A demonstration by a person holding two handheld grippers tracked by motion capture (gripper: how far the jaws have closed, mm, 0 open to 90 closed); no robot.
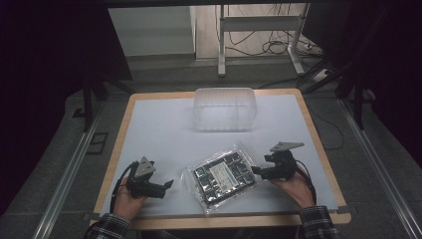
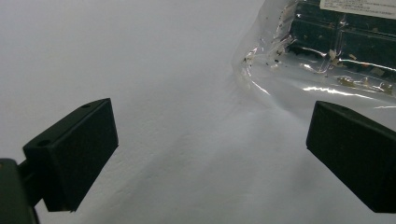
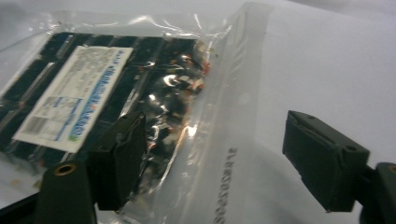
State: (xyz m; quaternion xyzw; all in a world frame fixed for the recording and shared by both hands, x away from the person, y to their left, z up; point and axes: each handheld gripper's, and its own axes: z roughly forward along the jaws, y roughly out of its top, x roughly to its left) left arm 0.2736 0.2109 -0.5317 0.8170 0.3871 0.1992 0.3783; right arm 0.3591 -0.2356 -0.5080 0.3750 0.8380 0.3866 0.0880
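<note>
A clear plastic bag point(image 1: 222, 177) holding a dark tray with a white label lies flat near the table's front edge. In the left gripper view the bag's corner point(image 2: 299, 65) sits ahead and to the right of the jaws. My left gripper point(image 1: 169, 184) is open, a short way left of the bag, over bare white surface point(image 2: 187, 140). My right gripper point(image 1: 255, 170) is open at the bag's right edge. In the right gripper view the bag point(image 3: 140, 84) lies under the wide-apart jaws point(image 3: 215, 158), its clear sealed margin between them.
A translucent plastic tub point(image 1: 225, 108) stands at the back middle of the white table point(image 1: 164, 124). The wooden rim point(image 1: 117, 144) frames the table. A desk frame and cables point(image 1: 268, 45) lie on the floor beyond.
</note>
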